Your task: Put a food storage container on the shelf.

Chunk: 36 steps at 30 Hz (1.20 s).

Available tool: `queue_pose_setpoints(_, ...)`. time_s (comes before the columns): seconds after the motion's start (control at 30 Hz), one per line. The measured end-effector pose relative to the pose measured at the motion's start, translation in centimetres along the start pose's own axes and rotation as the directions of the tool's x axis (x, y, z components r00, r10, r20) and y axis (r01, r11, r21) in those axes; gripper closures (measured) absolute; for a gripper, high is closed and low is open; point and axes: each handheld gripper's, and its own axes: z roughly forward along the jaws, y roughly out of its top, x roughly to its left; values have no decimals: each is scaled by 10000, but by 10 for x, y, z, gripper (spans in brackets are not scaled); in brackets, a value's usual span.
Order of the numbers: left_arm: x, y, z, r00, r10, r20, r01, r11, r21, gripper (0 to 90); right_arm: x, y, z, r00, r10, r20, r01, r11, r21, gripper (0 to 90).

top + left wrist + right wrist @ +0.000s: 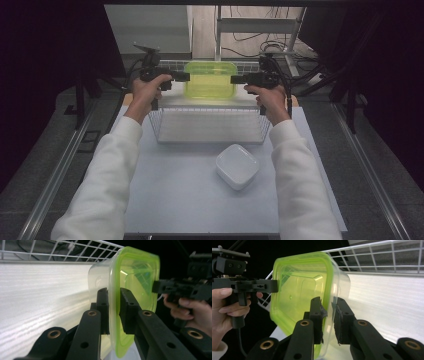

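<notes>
A clear plastic container with a translucent green lid hangs tilted on its side above the far part of a white wire basket. My left gripper is shut on its left rim and my right gripper on its right rim. In the left gripper view the jaws pinch the green lid at its edge, with the other gripper beyond it. The right gripper view has the jaws on either side of the lid's rim, and the opposite gripper on the far edge.
A white square bowl sits on the white table in front of the basket, to the right of centre. The basket's wire wall rises behind the container. Dark floor and metal rails flank the table.
</notes>
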Motion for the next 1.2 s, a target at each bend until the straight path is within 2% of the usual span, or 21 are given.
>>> queue_pose_setpoints(0.17,12,6,6,9979,-603,256,604,9982,-54,792,-10,1,9,9974,712,-56,-713,9973,-186,737)
queue_pose_setpoints(0.23,15,7,9,9961,-856,229,858,9963,-67,785,-12,2,13,9954,959,6,-958,9950,-288,728)
queue_pose_setpoints(0.37,20,8,12,9924,-1201,258,1202,9927,-37,767,-19,3,19,9871,1598,-50,-1599,9862,-422,717)
queue_pose_setpoints(0.53,22,8,15,9912,-1312,157,1314,9913,-98,744,-26,3,24,9737,2265,-263,-2278,9714,-663,707)
queue_pose_setpoints(0.63,21,7,15,9931,-1167,89,1169,9930,-184,736,-26,2,26,9719,2343,-245,-2355,9686,-796,700)
queue_pose_setpoints(0.7,19,6,15,9955,-938,-133,934,9952,-292,723,-25,2,25,9732,2298,-108,-2298,9694,-865,681)
queue_pose_setpoints(0.77,15,5,14,9972,-480,-581,453,9979,-472,688,-21,2,24,9782,2061,247,-2017,9719,-1213,587)
queue_pose_setpoints(0.83,11,4,11,9971,-103,-753,43,9968,-796,603,-17,2,21,9763,2085,576,-1981,9687,-1494,509)
queue_pose_setpoints(0.9,4,4,5,9937,339,-1065,-460,9925,-1135,506,-11,2,15,9779,1921,826,-1740,9666,-1880,473)
queue_pose_setpoints(1.0,-6,3,-6,9906,755,-1144,-923,9845,-1494,373,0,4,4,9838,1475,1016,-1225,9680,-2189,438)
queue_pose_setpoints(1.07,-16,0,-14,9854,1135,-1266,-1334,9778,-1617,325,7,3,-4,9869,1010,1258,-714,9727,-2209,416)
queue_pose_setpoints(1.1,-21,-2,-19,9807,1423,-1344,-1625,9747,-1538,303,11,3,-10,9881,740,1352,-436,9756,-2151,408)
queue_pose_setpoints(1.2,-35,-13,-33,9679,2113,-1363,-2313,9608,-1528,271,21,-1,-25,9839,-276,1767,569,9849,-1633,362)
